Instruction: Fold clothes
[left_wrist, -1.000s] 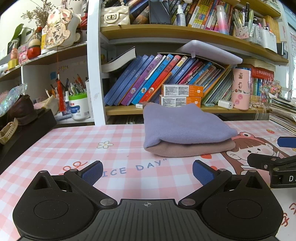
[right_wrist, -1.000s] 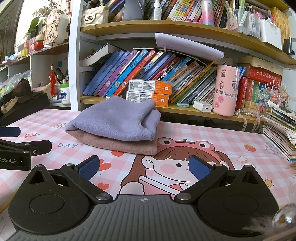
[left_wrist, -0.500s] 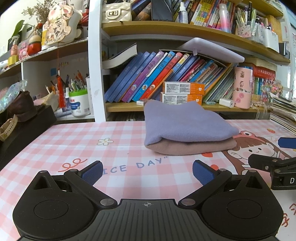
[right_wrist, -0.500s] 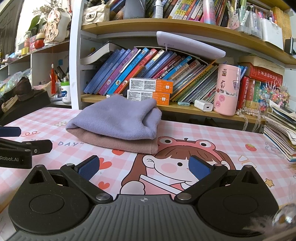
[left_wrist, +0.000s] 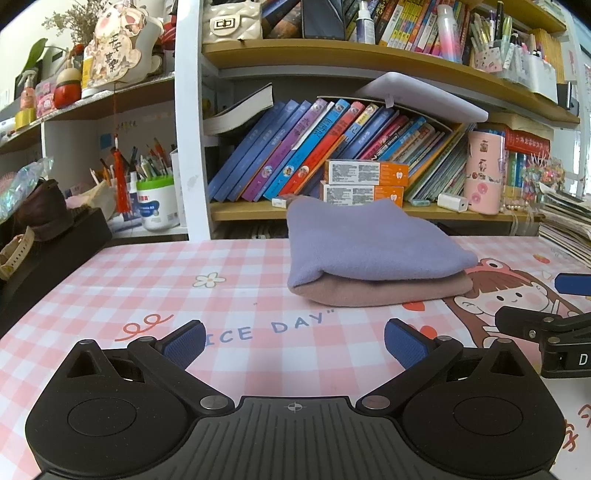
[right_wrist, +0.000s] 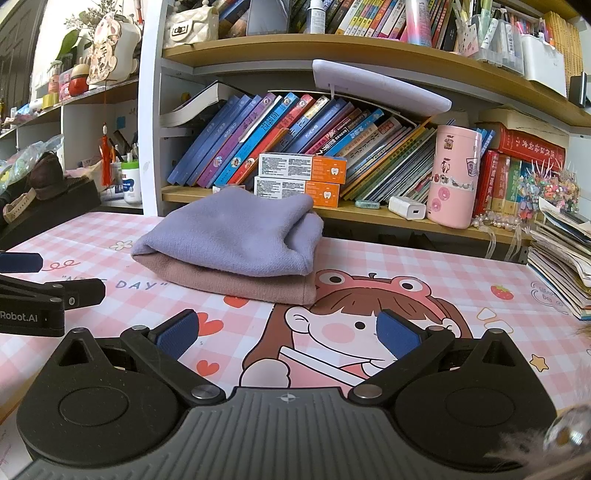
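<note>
A folded lavender garment (left_wrist: 369, 243) lies on top of a folded dusty-pink garment (left_wrist: 380, 291) at the back of the pink checked table mat (left_wrist: 147, 288). The stack also shows in the right wrist view, lavender (right_wrist: 236, 236) over pink (right_wrist: 236, 284). My left gripper (left_wrist: 294, 341) is open and empty, held above the mat in front of the stack. My right gripper (right_wrist: 288, 332) is open and empty, in front and to the right of the stack. Each gripper shows at the edge of the other's view, the right one (left_wrist: 546, 325) and the left one (right_wrist: 48, 295).
A bookshelf (left_wrist: 332, 59) full of books stands right behind the table. Two orange-and-white boxes (left_wrist: 365, 181) and a pink canister (left_wrist: 484, 173) sit on its lower shelf. A black box (left_wrist: 48, 254) is at the left edge, a stack of magazines (right_wrist: 561, 258) at the right.
Both grippers have drifted slightly; the view has tilted a little downward. The folded stack has not moved and both grippers stay open.
</note>
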